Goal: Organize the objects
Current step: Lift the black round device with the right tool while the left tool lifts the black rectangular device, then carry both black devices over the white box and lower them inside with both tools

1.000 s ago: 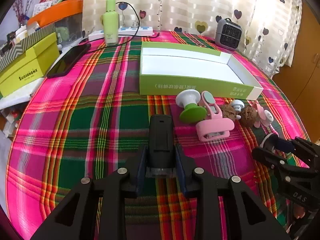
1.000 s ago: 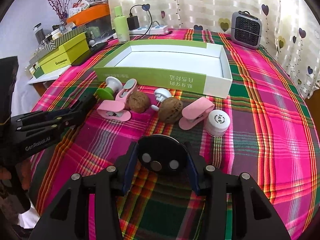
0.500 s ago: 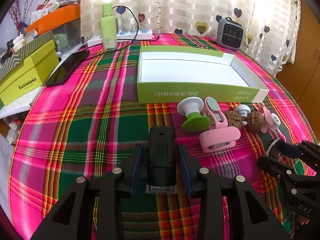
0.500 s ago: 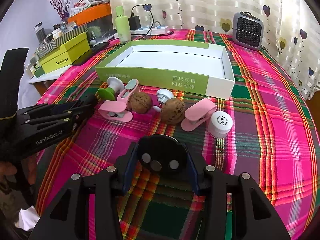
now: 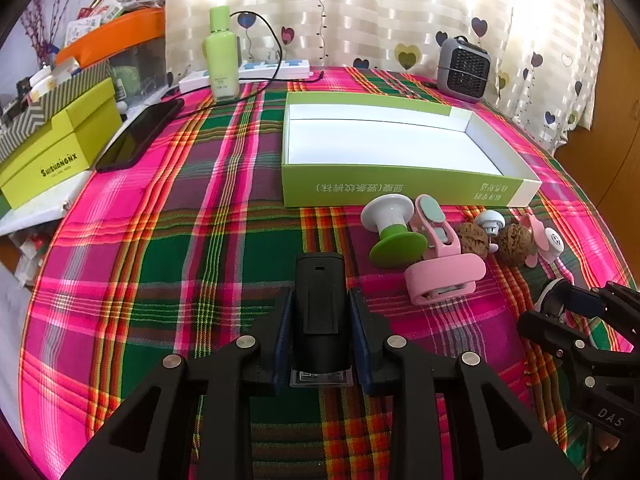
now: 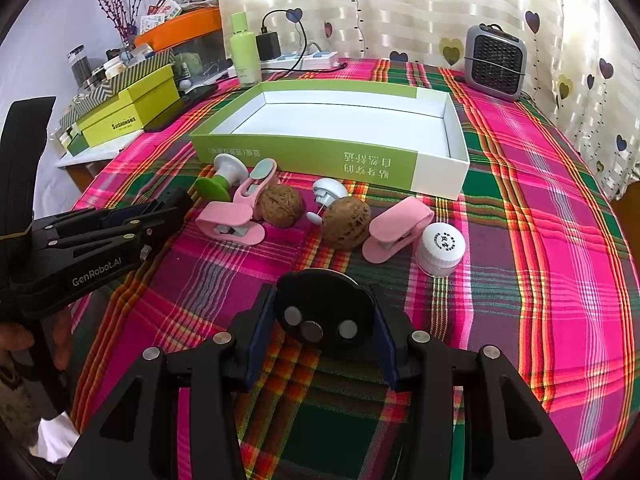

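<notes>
A plaid tablecloth (image 5: 200, 240) in pink, green and orange covers the table, with a heart-print curtain (image 5: 400, 12) across the top of the frame. An open green-and-white box (image 5: 400, 188) sits upper centre in both views, its interior showing white.

Left wrist view: the left gripper (image 5: 320, 320) is clenched on a black rectangular device (image 5: 320, 300), held upright between the blue pads at lower centre. The box lies beyond it, up and right. A green-and-white spool (image 5: 394, 232), pink clip (image 5: 440, 276) and two walnuts (image 5: 472, 238) lie in a row just below the box's near wall, right of the device.

Right wrist view: the right gripper (image 6: 322, 320) grasps a black round disc (image 6: 324, 312) bearing three metal studs, lower centre. Directly above it lie a walnut (image 6: 346, 222), a second pink clip (image 6: 396, 232) and a white jar (image 6: 440, 250); this view shows the jar in full, while the left view shows it only partly at the right. The left gripper enters at centre left.

Only the left view shows a dark phone (image 5: 140, 136), upper left.
</notes>
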Action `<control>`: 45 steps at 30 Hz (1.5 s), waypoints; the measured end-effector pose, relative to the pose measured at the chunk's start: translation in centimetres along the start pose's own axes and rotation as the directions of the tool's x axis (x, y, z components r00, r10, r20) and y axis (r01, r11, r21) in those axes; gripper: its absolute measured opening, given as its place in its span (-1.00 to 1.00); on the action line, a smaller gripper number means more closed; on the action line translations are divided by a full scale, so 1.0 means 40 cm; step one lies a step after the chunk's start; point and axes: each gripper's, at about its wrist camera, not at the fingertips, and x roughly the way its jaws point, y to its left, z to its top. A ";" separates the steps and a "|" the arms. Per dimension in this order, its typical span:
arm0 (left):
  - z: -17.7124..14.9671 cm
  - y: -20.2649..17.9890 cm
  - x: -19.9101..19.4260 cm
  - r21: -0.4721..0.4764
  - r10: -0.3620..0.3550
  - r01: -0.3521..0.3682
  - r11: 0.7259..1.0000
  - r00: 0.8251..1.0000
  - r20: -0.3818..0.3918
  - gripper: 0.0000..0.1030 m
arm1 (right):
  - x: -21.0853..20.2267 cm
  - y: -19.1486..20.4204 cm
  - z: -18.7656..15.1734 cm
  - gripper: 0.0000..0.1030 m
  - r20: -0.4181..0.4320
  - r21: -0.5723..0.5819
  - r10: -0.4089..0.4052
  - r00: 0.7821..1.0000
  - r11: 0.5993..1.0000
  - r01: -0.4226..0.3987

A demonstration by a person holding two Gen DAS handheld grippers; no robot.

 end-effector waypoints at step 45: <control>0.184 -0.026 -0.036 0.023 -0.075 0.073 0.997 0.992 0.098 -0.51 | -0.001 -0.052 0.220 -0.10 0.091 -0.035 0.031 0.995 0.999 -0.028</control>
